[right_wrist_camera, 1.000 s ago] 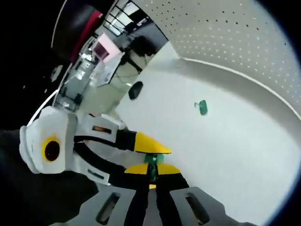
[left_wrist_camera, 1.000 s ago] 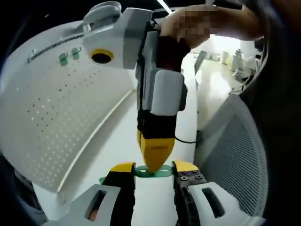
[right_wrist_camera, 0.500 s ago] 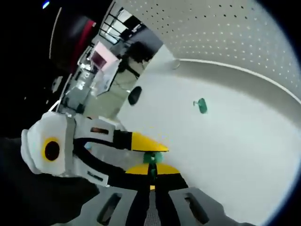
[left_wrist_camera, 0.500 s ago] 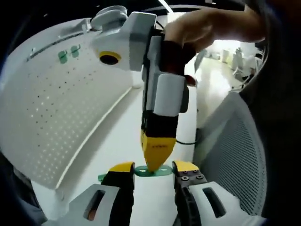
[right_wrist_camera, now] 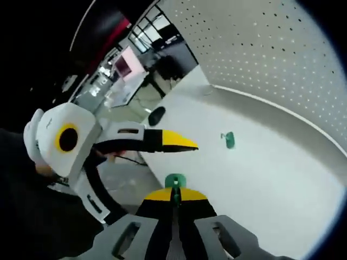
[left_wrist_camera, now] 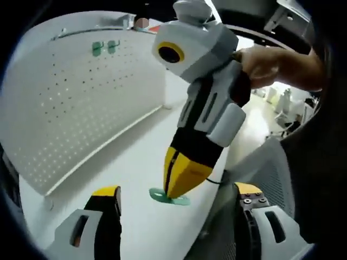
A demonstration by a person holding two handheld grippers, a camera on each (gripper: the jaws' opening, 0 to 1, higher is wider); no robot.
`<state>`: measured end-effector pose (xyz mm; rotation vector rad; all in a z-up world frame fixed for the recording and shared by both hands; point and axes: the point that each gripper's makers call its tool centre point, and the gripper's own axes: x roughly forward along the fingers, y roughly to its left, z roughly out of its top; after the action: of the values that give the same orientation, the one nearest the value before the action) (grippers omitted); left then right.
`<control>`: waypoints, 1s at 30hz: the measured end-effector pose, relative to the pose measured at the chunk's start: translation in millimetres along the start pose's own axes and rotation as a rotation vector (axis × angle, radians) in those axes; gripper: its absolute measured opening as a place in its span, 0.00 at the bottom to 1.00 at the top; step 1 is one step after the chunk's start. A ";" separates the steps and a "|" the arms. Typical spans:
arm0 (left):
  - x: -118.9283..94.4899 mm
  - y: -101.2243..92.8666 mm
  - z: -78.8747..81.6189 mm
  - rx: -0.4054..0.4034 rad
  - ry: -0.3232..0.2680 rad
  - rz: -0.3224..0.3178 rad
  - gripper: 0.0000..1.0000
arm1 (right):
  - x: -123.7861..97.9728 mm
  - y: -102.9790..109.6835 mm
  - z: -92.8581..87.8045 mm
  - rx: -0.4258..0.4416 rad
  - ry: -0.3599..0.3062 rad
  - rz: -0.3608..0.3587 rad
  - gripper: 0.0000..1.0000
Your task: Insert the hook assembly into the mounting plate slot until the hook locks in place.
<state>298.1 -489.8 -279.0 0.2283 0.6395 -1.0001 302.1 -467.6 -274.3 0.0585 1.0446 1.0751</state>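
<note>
— How's the light on my feeds?

— Bright and even on the white bench (left_wrist_camera: 135,162), coming from overhead; I see a ceiling strip (left_wrist_camera: 214,11) at the top of the left gripper view. The room behind (left_wrist_camera: 276,100) is blown out.

— Shadows?

— Soft ones only. The right tool (left_wrist_camera: 176,190) throws a faint shadow on the bench. The pegboard (right_wrist_camera: 271,59) is evenly lit, its holes crisp.

— Sharpness?

— Good mid-frame. The pegboard and bench edge bow hard with the fisheye, and detail smears toward the edges. In the right gripper view the room at upper left (right_wrist_camera: 135,59) is dim and cluttered, with the nearest parts at the bottom slightly soft.
</note>
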 end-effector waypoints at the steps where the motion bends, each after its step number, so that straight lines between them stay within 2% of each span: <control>1: -0.7 -0.5 -0.1 -0.034 -0.002 -0.008 0.89 | -1.4 0.8 2.8 -0.009 -0.012 0.001 0.00; 3: -1.2 0.0 -7.6 -0.099 0.035 -0.014 0.88 | -2.6 0.7 6.1 -0.033 -0.029 -0.002 0.00; 4: -1.0 0.4 -7.3 -0.114 0.031 -0.015 0.89 | -3.4 -0.5 8.0 -0.054 -0.037 -0.016 0.00; 8: -3.9 4.8 -2.2 -0.166 -0.013 0.004 1.00 | -6.0 1.0 12.0 -0.080 -0.062 -0.026 0.00; 16: -16.2 10.2 8.1 -0.261 -0.074 0.010 1.00 | -11.7 -0.9 20.2 -0.095 -0.111 -0.045 0.00; 20: -23.0 13.4 14.5 -0.288 -0.112 0.029 1.00 | -17.0 -7.2 24.5 -0.155 -0.141 -0.093 0.00; 23: -29.8 18.4 21.0 -0.313 -0.155 0.055 1.00 | -22.0 -10.9 32.3 -0.150 -0.200 -0.117 0.00; 25: -35.8 22.9 25.6 -0.331 -0.185 0.080 1.00 | -27.9 -15.5 42.9 -0.167 -0.264 -0.149 0.00; 27: -40.7 27.8 28.0 -0.354 -0.203 0.099 1.00 | -38.0 -23.9 54.7 -0.161 -0.323 -0.193 0.00; 30: -53.2 36.9 35.8 -0.434 -0.249 0.118 1.00 | -60.4 -38.7 79.0 -0.160 -0.431 -0.271 0.00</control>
<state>323.1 -448.9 -222.7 -0.2356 0.5916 -0.7402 381.4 -498.9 -210.1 0.0171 0.5574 0.8467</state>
